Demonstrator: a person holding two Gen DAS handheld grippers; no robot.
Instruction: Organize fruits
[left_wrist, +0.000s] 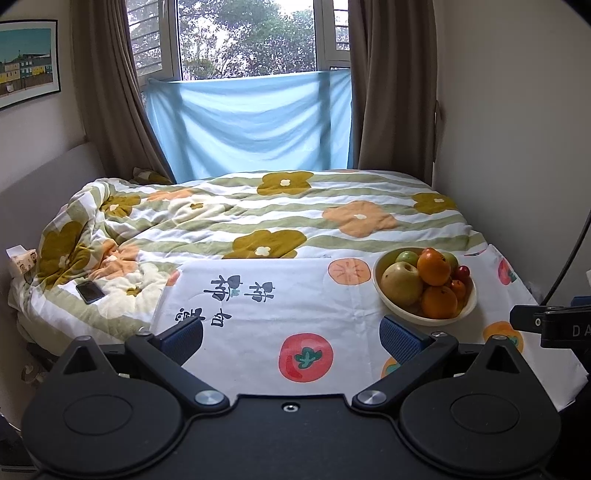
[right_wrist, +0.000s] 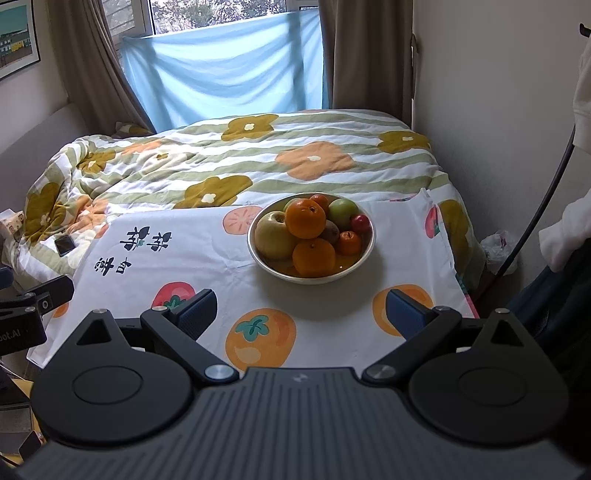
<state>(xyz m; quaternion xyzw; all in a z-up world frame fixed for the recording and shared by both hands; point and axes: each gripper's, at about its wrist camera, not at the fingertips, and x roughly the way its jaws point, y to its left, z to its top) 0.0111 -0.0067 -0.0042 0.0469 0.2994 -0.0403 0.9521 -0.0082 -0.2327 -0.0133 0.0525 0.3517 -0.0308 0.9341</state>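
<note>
Both our jaws stand released and empty, left gripper (left_wrist: 291, 338) and right gripper (right_wrist: 301, 314). Ahead of the right jaws, fruits (right_wrist: 308, 232) sit heaped in the bowl (right_wrist: 314, 278) on the desk (right_wrist: 221, 266), gathered so none rolls.

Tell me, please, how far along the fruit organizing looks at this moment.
All the visible fruit sits heaped in the bowl on the printed cloth; none lies loose on it. The left gripper and right gripper are both open and hold nothing. This fits fruit just gathered into the bowl, or fruit waiting to be taken out and sorted; the pictures cannot settle which.
</note>
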